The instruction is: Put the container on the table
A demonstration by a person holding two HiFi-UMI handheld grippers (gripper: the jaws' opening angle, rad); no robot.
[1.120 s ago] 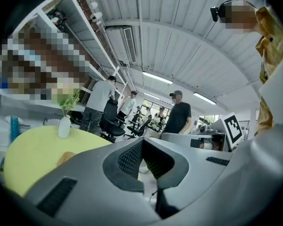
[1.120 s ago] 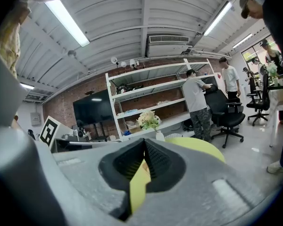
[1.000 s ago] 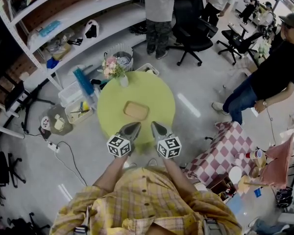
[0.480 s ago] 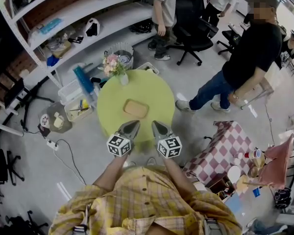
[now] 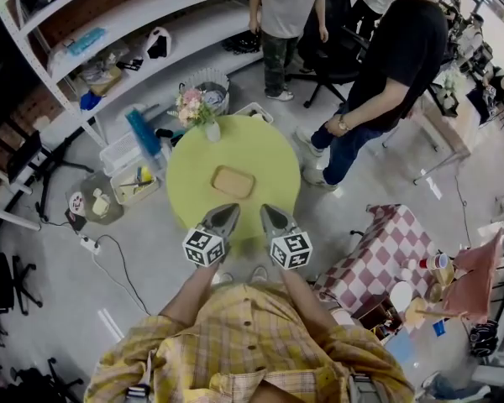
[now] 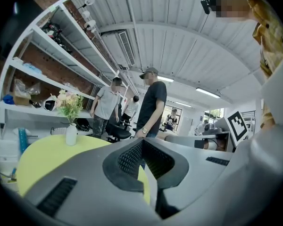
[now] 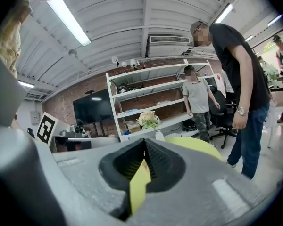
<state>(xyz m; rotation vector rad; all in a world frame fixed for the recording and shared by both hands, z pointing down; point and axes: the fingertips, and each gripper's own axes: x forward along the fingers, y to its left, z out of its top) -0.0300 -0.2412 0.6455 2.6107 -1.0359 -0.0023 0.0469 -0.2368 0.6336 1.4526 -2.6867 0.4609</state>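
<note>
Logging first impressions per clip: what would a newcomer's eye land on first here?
The round lime-green table in mid-floor, with a tan container at its centre and a vase of flowers at its far edge. Next, the left tool and right tool, both shut, at its near edge.

Head view overhead; gripper views low, level; share table [image 5: 197, 170].

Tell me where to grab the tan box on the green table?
The box lies flat and low on the table, with a long side towards us. Probably pinch its near long edge, coming down from above on this side.
</note>
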